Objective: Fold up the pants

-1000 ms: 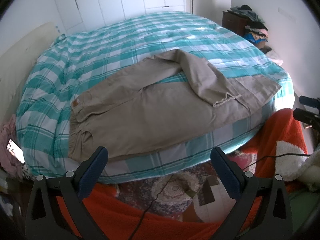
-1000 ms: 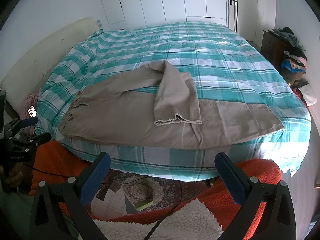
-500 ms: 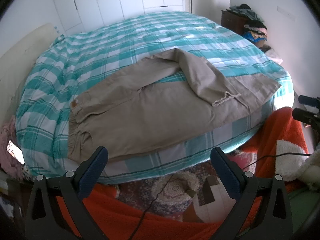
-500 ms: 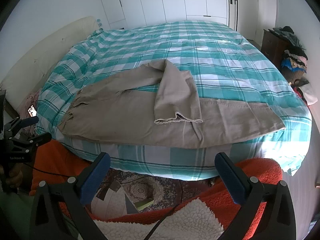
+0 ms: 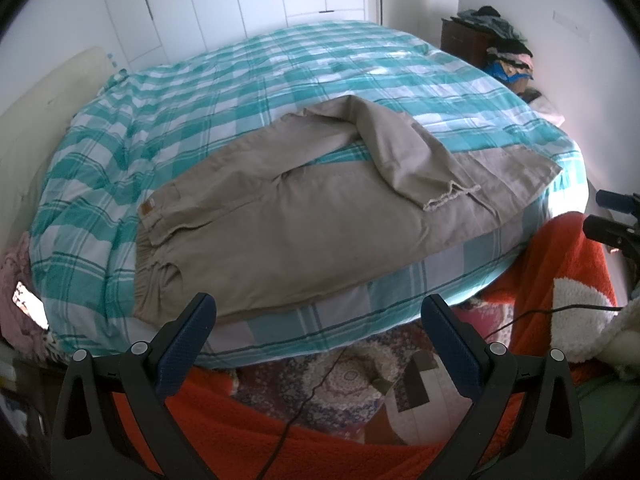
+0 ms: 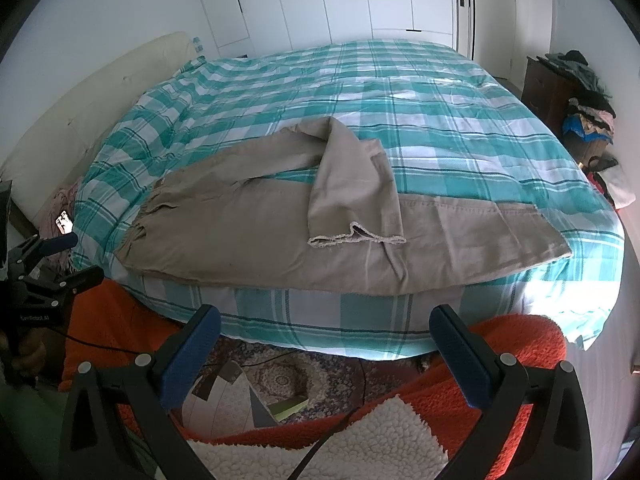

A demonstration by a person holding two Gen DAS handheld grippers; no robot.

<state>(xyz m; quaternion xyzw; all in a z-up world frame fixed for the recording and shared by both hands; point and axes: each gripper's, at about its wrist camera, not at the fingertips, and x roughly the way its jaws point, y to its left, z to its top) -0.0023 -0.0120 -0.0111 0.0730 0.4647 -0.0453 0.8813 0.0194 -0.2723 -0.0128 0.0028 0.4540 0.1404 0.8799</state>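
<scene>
**On the bed: pants await a first fold**

On the bed (image 6: pixel 440 92), at its near edge, the pants (image 6: pixel 248 236) lie spread, one leg flopped back across the other. Both the left gripper (image 5: pixel 316 336) and right gripper (image 6: pixel 324 344) hang short of the bed, fingers spread wide, holding nothing. Best to pinch the flopped leg's frayed hem (image 6: pixel 356 236) and straighten it first.

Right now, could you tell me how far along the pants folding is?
Barely begun. Done: the tan pants lie spread on the checked bed, one leg flopped back over the other. In hand: nothing; the left gripper and right gripper are both open, short of the bed. Left: straighten that leg, stack the legs, then fold lengthwise.
</scene>
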